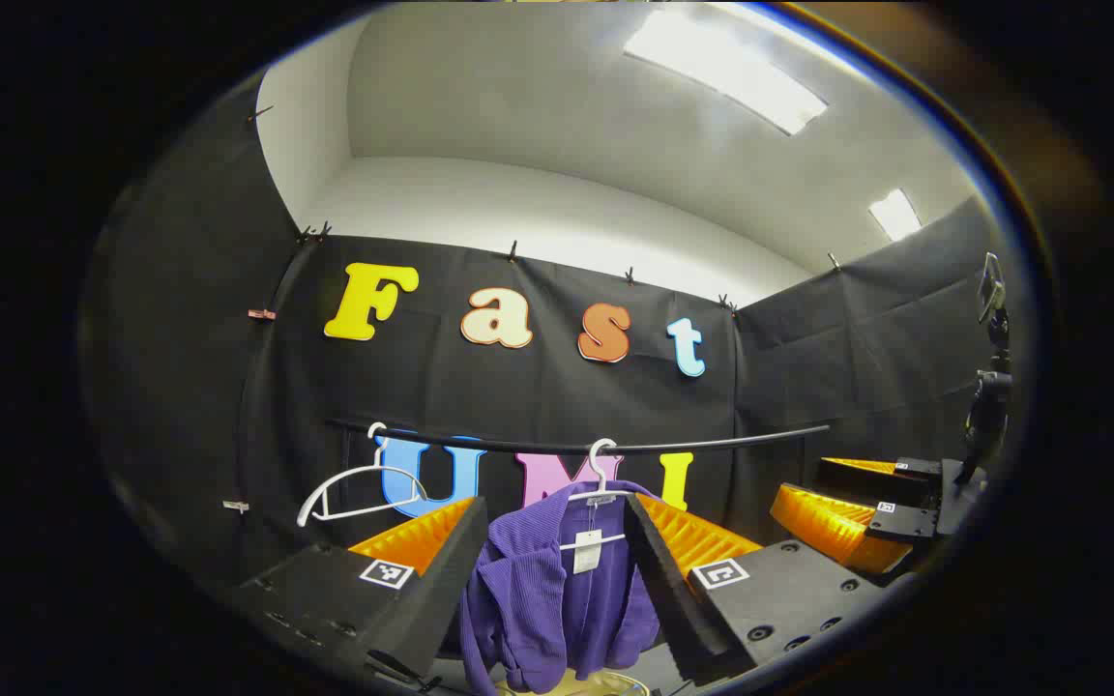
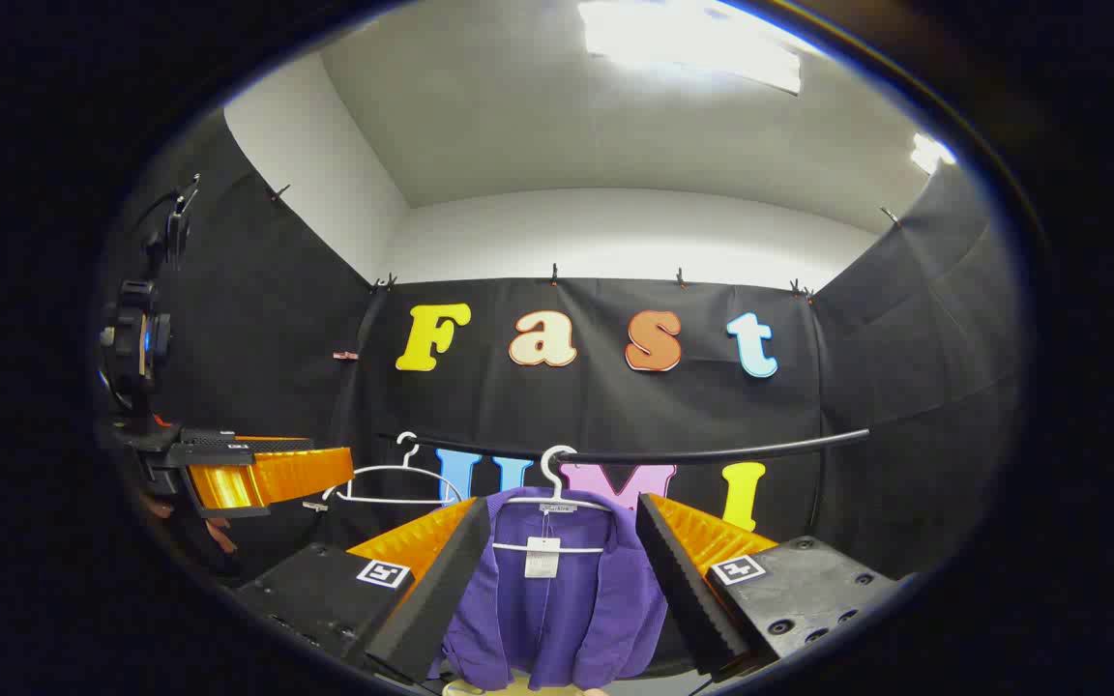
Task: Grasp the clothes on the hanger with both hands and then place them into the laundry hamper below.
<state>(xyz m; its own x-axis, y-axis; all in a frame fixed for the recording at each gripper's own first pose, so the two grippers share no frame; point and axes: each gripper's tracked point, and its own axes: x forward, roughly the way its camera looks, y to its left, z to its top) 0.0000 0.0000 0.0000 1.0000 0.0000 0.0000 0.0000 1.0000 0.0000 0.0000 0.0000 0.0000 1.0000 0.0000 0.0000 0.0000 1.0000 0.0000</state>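
In the left gripper view we start at the far left of the black rail (image 1: 576, 447), where an empty white hanger (image 1: 356, 483) hangs tilted. Moving right, our left gripper (image 1: 557, 541) spreads its jaws wide, nothing between them touching either finger. Framed in that gap, well beyond the tips, the purple garment (image 1: 557, 590) hangs on its own white hanger (image 1: 599, 488), a white tag (image 1: 586, 551) at the neck. Its long axis runs straight down from the rail, shoulders across, hem lowest; its left side is bunched in folds. At the right edge we see the right gripper (image 1: 847, 527).

In the right gripper view, the left gripper (image 2: 267, 478) sits at the left edge. The spare hanger (image 2: 393, 483) comes next, then the garment (image 2: 557, 599) hanging flat and upright between the right gripper's (image 2: 562, 551) widely parted jaws, which grip nothing.
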